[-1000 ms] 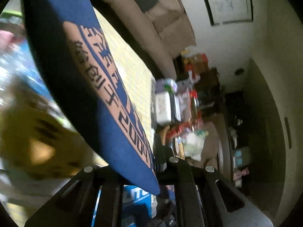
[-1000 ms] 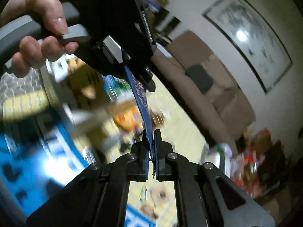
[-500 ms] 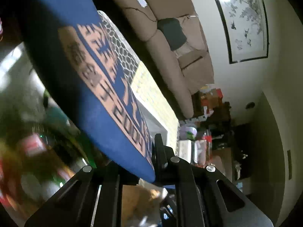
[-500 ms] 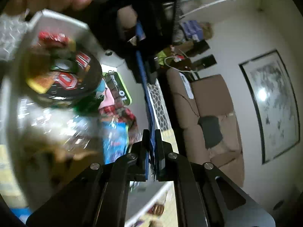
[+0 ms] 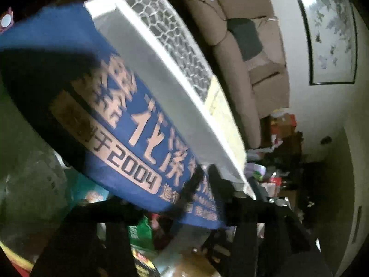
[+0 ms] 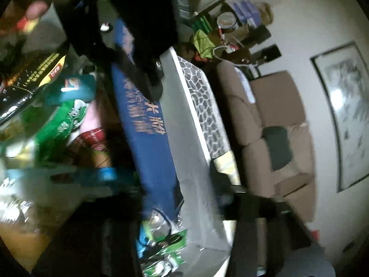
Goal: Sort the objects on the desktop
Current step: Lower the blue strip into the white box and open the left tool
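A flat blue packet with copper lettering lies against the inner wall of a white plastic bin. My left gripper is shut on its lower edge. In the right wrist view the same blue packet stands on edge beside the bin wall. My right gripper sits at the packet's near end; its fingers are dark and blurred, and I cannot tell whether they still pinch it. The left gripper's black body is above.
The bin holds several snack packets: green ones, a black one, a red one. A beige sofa and framed picture are behind. A honeycomb-patterned mat lies outside the bin.
Both grippers have carried the blue packet from mid-air down into the white bin, against its wall. The bin's contents now fill the left of both views.
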Action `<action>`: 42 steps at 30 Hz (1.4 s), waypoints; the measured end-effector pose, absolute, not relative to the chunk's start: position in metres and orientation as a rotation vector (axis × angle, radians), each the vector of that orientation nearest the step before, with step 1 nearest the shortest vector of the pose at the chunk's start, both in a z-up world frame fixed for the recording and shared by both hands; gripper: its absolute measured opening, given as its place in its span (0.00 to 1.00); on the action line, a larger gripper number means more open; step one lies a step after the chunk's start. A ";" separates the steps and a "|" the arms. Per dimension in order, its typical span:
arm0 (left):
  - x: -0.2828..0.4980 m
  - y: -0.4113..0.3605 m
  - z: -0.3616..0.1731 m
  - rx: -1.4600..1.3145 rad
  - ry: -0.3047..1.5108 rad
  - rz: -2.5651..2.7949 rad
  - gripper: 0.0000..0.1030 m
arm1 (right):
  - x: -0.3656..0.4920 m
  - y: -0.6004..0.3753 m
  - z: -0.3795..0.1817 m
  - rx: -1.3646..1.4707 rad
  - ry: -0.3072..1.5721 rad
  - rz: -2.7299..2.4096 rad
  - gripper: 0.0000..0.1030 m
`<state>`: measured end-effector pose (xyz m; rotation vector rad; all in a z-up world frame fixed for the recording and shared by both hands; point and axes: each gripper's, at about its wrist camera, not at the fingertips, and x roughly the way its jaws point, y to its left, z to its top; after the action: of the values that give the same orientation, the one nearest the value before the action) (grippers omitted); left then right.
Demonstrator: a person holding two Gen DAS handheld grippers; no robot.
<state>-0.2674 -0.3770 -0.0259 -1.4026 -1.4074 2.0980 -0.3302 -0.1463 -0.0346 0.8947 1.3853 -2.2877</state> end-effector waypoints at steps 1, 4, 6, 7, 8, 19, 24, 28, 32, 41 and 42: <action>-0.262 -0.377 -0.021 -1.389 -1.406 2.105 0.72 | -0.328 -0.136 -0.026 0.892 1.320 -2.320 0.73; -0.240 -0.383 -0.009 -1.350 -1.428 2.114 0.81 | -0.332 -0.097 0.007 0.949 1.070 -2.387 0.76; -0.228 -0.386 -0.001 -1.355 -1.422 2.120 0.82 | -0.340 -0.074 0.028 1.016 0.889 -2.406 0.76; -0.224 -0.380 0.004 -1.368 -1.417 2.128 0.82 | -0.339 -0.065 0.036 1.044 0.809 -2.412 0.76; -0.215 -0.381 0.006 -1.389 -1.409 2.126 0.82 | -0.340 -0.057 0.041 1.075 0.742 -2.418 0.76; -0.186 -0.405 0.049 -1.409 -1.177 2.373 0.82 | -0.307 -0.034 0.060 1.192 0.473 -2.439 0.75; -0.222 -0.406 0.076 -1.270 -1.021 2.465 0.81 | -0.307 -0.023 0.065 1.223 0.115 -2.384 0.53; -0.263 -0.398 0.080 -1.242 -0.960 2.475 0.81 | -0.342 -0.024 0.059 1.213 -0.129 -2.353 0.52; -0.296 -0.393 0.043 -1.407 -1.002 2.400 0.77 | -0.372 -0.058 0.038 1.255 -0.095 -2.298 0.51; -0.298 -0.387 -0.007 -1.578 -0.996 2.356 0.74 | -0.378 -0.102 -0.002 1.436 0.241 -2.306 0.43; -0.297 -0.387 -0.005 -1.582 -0.985 2.356 0.74 | -0.375 -0.102 0.001 1.432 0.253 -2.311 0.43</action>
<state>-0.2966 -0.3868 -0.0054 -1.5821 -0.9852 2.3563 -0.3750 -0.1024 0.0010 1.4323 0.2530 -2.3111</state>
